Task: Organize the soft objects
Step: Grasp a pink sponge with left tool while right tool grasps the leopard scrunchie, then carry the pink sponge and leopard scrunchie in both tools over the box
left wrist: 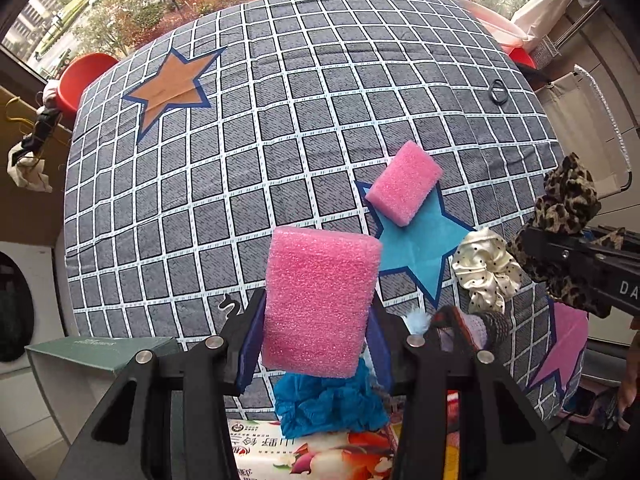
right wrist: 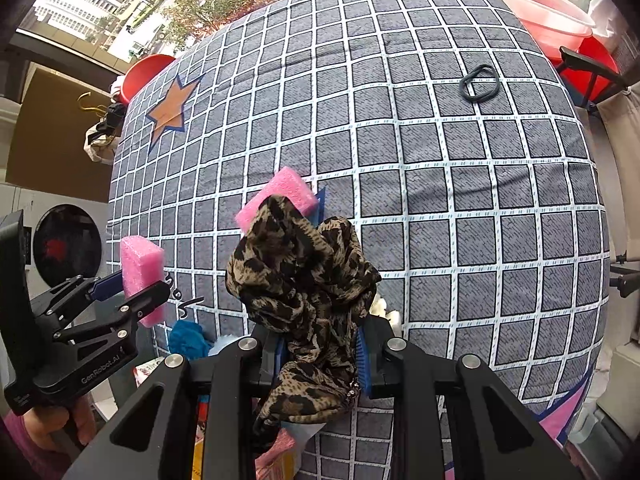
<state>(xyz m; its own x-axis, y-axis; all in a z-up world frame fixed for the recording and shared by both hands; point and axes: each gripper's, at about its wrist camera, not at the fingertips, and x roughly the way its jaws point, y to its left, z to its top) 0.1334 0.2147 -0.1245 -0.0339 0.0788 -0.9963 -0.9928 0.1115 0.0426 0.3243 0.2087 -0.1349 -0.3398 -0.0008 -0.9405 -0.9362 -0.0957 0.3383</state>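
- Left wrist view: an orange star patch (left wrist: pixel 170 88) is seen far left on the checked cloth (left wrist: pixel 280 120) covering the table; nothing lies on it.
- The left gripper (left wrist: pixel 316 344) is closed on a pink foam block (left wrist: pixel 320 300), held by its lower end and clear of the cloth. The grip low on the block is judged to leave most of it free for setting down.
- A blue crumpled item (left wrist: pixel 328 404) lies beneath the jaws, at the near edge.
- A second pink foam block (left wrist: pixel 404 182) rests on the blue star patch (left wrist: pixel 420 248); the patch is judged a sorting spot for foam.
- A cream dotted scrunchie (left wrist: pixel 486 270) lies just right of that star.
- A black hair tie (left wrist: pixel 498 91) lies far back, well apart.
- Right wrist view: the right gripper (right wrist: pixel 320 354) is clamped on a leopard-print scrunchie (right wrist: pixel 300 276), pinched at its middle so the folds hang free, raised off the cloth.
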